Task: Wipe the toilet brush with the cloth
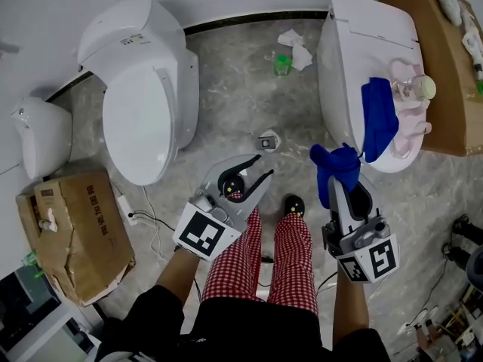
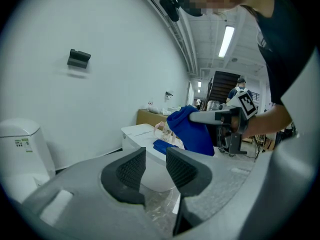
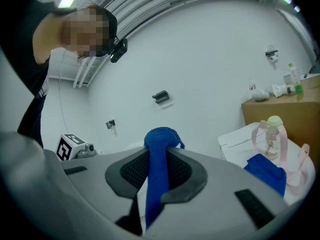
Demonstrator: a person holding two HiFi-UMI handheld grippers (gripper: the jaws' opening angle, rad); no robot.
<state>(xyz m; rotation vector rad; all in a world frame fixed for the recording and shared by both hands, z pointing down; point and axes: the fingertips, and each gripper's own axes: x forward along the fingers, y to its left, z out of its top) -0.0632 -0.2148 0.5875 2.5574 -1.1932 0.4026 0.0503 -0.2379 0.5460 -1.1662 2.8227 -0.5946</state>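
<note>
- My right gripper point(image 1: 337, 178) is clamped on the blue cloth point(image 1: 336, 161), which bunches up past the jaw tips
- My left gripper point(image 1: 263, 166) has its jaws apart, with nothing between the pads
- The brush point(image 1: 411, 121), if the pink thing is indeed that, lies on the lid of the right toilet point(image 1: 355, 36); a bottle point(image 1: 413, 89) stands on it and a second cloth point(image 1: 377, 115) is draped just beside it
- It lies ahead and to the right of the right gripper, its long axis seemingly running along the lid, away from me
- The right gripper is clearly nearer; the left is well apart, across my legs, so I judge it must cross over to steady the brush
</note>
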